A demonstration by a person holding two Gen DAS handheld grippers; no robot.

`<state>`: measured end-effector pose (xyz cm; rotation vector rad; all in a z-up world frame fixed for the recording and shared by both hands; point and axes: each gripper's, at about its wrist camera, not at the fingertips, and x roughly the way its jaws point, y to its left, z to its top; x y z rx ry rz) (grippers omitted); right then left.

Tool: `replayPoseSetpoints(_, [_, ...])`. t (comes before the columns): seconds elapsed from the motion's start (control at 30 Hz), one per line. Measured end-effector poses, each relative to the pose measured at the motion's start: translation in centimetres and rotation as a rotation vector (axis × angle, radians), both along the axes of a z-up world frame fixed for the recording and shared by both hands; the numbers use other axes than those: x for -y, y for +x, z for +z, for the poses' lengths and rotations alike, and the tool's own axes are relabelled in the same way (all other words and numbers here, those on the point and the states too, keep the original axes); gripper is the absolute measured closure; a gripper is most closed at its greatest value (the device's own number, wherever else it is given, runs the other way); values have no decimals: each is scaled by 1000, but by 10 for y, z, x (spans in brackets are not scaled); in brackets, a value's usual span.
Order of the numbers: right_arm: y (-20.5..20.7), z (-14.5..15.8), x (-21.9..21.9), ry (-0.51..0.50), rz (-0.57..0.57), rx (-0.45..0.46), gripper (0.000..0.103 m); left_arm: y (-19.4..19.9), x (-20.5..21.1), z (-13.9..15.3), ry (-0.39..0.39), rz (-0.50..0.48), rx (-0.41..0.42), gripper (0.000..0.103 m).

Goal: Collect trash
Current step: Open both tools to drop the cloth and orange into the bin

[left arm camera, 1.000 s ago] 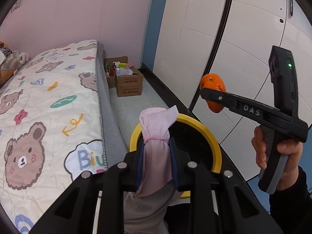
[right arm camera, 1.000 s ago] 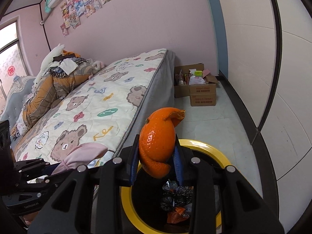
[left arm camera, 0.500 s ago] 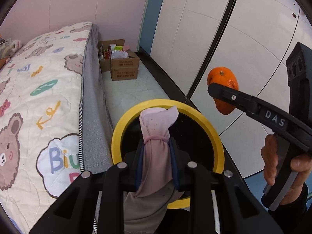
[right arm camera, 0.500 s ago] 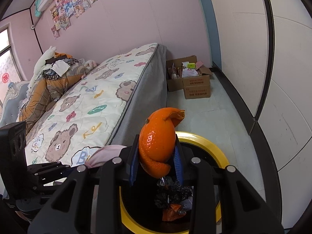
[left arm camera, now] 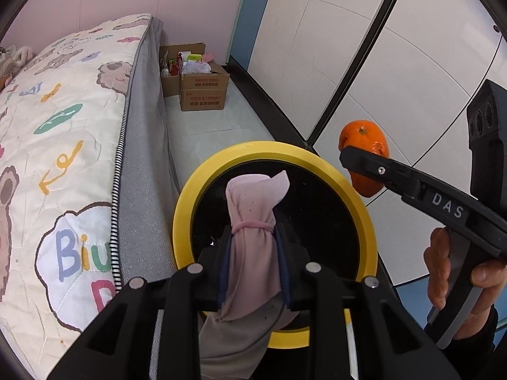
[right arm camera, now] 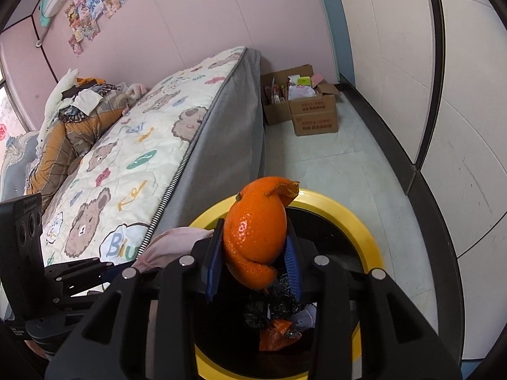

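Bed with bear-print quilted cover (left arm camera: 63, 133) along left; round black waste bin with yellow rim (left arm camera: 190, 209) on floor just beside it. Left gripper (left arm camera: 253, 253) over bin mouth, clenched on pink cloth bundle tied with pink elastic band (left arm camera: 253, 209), limp tail hanging below. Right gripper (right arm camera: 255, 253) above bin: jaws opening, curled orange peel (right arm camera: 256, 224) between pads, left pad touching, right-pad contact unclear. Peel glossy, torn tip up. Crumpled black and orange wrappers (right arm camera: 275, 319) inside bin.

left gripper (left arm camera: 253, 247) clamps pink cloth (left arm camera: 253, 221) between its fingers, bin (left arm camera: 275, 237) directly beyond them. right gripper (left arm camera: 358, 161) with orange peel (left arm camera: 364, 136) to their right.
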<state>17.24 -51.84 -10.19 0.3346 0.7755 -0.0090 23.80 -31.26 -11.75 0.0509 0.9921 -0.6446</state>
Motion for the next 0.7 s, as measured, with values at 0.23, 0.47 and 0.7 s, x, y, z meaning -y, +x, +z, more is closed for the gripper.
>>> replayPoseSetpoints(0.23, [-1, 0, 4, -1, -20, -2, 63, 0, -2, 3, -7, 14, 11, 72])
replayPoseSetpoints(0.47, [-7, 9, 11, 12, -58, 18, 57, -5, -9, 13, -22, 30, 59, 49])
replayPoseSetpoints(0.7, [-14, 16, 11, 18, -65, 19, 57, -6, -24, 24, -51, 55, 69, 49])
